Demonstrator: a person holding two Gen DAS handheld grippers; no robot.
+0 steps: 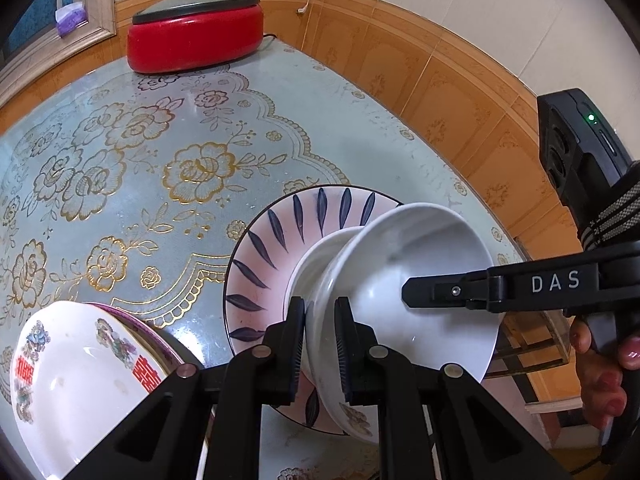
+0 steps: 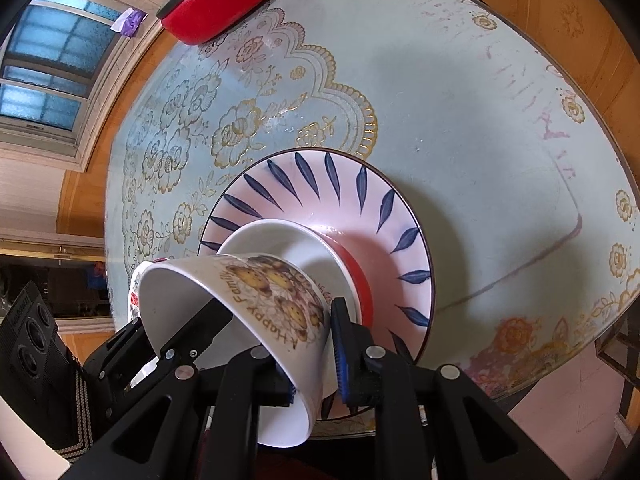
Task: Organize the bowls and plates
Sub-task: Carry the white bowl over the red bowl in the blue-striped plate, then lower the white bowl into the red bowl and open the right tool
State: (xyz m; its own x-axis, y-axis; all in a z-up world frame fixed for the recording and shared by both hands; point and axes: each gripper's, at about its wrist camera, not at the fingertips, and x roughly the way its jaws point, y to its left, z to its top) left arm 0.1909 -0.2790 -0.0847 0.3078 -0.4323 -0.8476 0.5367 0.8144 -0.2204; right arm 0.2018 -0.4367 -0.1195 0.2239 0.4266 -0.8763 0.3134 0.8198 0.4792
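Floral counter under glass, red pan at far edge. Left: white bowl with red characters. Centre: pink plate, red-rimmed bowl sitting in it. Left gripper jaws pinching rim of tilted white bowl; right gripper jaws pinching opposite rim

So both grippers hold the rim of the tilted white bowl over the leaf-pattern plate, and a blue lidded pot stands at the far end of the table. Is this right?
Not quite: the pot is red, not blue, as the left wrist view shows. The rest holds: the left gripper and the right gripper both pinch the rim of the tilted white bowl over the leaf-pattern plate, on the table.
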